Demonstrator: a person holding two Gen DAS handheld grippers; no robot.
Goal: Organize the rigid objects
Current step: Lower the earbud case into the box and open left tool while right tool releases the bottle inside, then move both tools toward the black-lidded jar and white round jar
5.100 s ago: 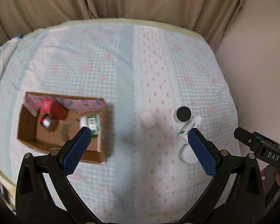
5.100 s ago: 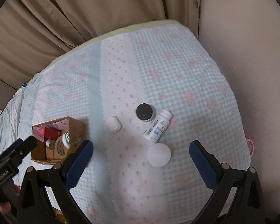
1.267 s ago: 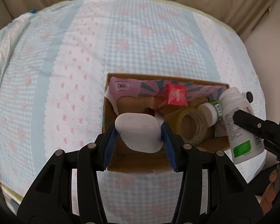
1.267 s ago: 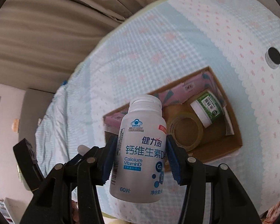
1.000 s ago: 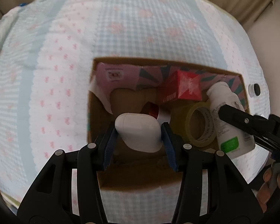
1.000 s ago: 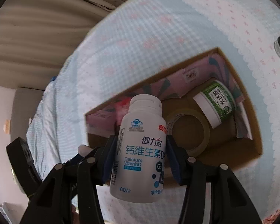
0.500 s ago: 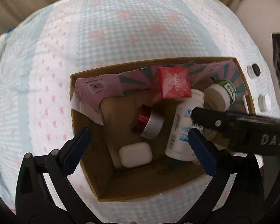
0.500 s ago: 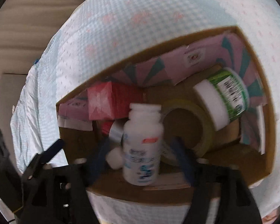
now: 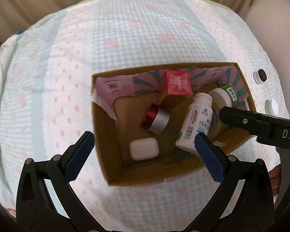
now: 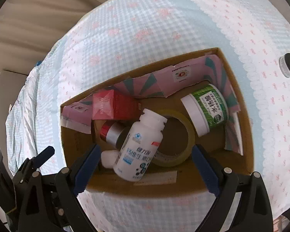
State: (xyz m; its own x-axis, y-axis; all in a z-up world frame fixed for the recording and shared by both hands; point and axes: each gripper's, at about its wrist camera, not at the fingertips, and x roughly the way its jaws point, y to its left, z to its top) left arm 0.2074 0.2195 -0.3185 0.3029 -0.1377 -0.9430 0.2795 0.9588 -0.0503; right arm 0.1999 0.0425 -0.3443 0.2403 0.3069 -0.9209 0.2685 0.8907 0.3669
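Since both our claws are hanging empty over the cardboard box [image 9: 106, 166], what's left to tidy is out on the bed: the black-lidded jar [image 9: 260, 75] and the white round lid [image 9: 272, 107], both sitting on the checked bedspread [image 9: 125, 38] just past the box's right wall. In the left wrist view they're off to the right of the left claw [image 9: 143, 147], on the side the right claw [image 10: 145, 164] reaches in from, so we'd say the right hand is the nearer one for that grab.

Both claws have just been opening and now stand wide with nothing pinched. The white bottle [image 10: 140, 148] lies tilted in the box between the right claw's fingers but not touched, cap pointing away, resting on the tape roll [image 10: 176, 154]. The white case [image 9: 144, 148] lies flat on the box floor under the left claw. Neither round thing has a long axis to line up on, so straight down should do.
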